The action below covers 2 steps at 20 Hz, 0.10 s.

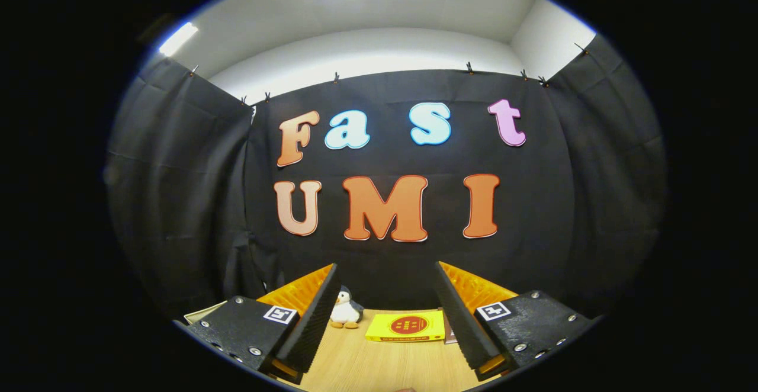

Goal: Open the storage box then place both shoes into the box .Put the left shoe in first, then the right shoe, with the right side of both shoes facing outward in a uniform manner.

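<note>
Gripper [385, 315] spread wide, 2 fingers well apart, nothing between them, nothing held. Inner finger faces ribbed, foam-like; outer blocks flat with screws and square markers. Beyond the fingers, a wooden table [367, 362], pale grain. On it, ahead of the gap: a small plush penguin [345, 309] just beside the left finger, soft, upright; a flat yellow book [406, 326] with a round red mark, lying nearer the right finger. Behind, a black cloth wall, wrinkled, clipped along its top edge. Cannot tell where the storage box and shoes lie.
</note>
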### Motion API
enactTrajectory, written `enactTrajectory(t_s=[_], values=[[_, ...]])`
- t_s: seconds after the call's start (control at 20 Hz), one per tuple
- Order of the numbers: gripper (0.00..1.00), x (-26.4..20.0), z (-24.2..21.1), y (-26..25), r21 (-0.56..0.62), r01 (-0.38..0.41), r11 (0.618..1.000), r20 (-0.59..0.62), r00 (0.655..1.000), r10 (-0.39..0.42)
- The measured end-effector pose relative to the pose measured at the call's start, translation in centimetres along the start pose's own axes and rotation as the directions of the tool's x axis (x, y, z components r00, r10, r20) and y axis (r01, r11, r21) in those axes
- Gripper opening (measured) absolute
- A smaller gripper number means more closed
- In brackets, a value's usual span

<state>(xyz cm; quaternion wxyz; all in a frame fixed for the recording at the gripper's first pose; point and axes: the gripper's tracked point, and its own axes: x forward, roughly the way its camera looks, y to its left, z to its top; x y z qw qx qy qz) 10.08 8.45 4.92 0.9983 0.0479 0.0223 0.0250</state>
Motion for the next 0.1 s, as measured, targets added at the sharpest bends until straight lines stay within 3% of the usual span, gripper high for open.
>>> enactTrajectory(t_s=[0.1], values=[[0.95, -0.11, 0.51, -0.52, -0.003, 0.001, 1.000, 0.013, 1.000, -0.001]])
